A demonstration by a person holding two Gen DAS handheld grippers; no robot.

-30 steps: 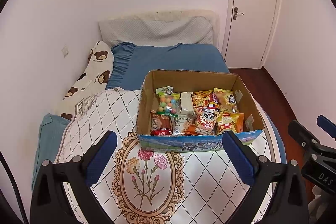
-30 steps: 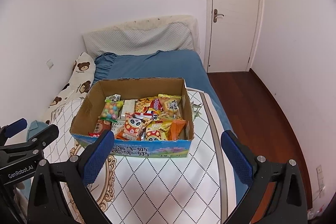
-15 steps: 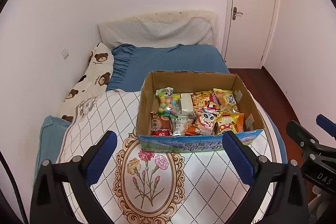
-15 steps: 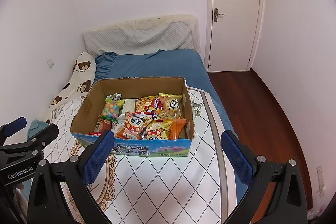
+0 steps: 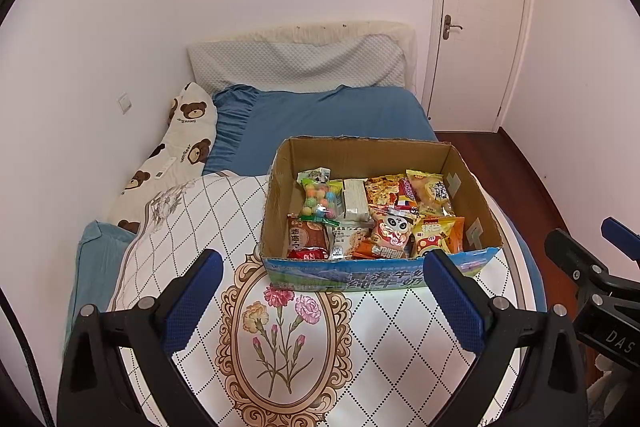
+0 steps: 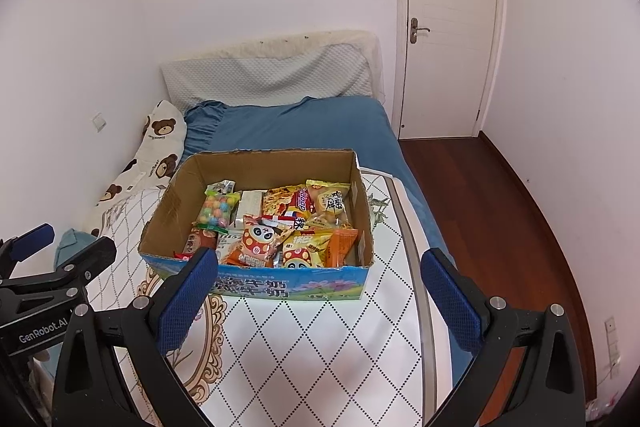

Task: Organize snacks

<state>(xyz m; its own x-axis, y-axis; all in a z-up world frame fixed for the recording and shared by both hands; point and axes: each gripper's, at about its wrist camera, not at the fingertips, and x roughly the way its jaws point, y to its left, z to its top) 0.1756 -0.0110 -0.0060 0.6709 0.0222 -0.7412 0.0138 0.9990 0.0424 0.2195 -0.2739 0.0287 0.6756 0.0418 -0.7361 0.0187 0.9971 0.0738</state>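
Left gripper point(image 5: 322, 301): nearest the lens, jaws wide apart and holding nothing; it hangs over the flowered quilt point(image 5: 280, 339), short of the box.
Right gripper point(image 6: 318, 301): likewise spread and empty, just short of the box's near wall.
Cardboard box point(image 5: 360, 277): sits on the quilt, top open, blue printed front facing the grippers; stiff walls, light enough to slide if nudged.
Near row of contents: red packet point(image 5: 306, 239) at the left corner, then a pale wrapped bar point(image 5: 348, 239), a panda-print bag point(image 5: 390, 231) and an orange-yellow bag point(image 5: 438, 235) at the right.
Far row of contents: candy-ball bag point(image 5: 318, 199), white pack point(image 5: 355, 199), a red-and-yellow bag point(image 5: 386, 189), a yellow bag point(image 5: 430, 189) (several overlap, so the count underneath is uncertain).
Handling: the snacks are light, soft, air-filled film bags, slippery and easily crushed; best pinched at a crimped end seam, gently, rather than across the puffed middle.
Free space: bare cardboard floor shows along the far wall.
Beyond: blue sheet point(image 5: 332, 115), bear-print pillow point(image 5: 176, 151), door point(image 5: 480, 27).
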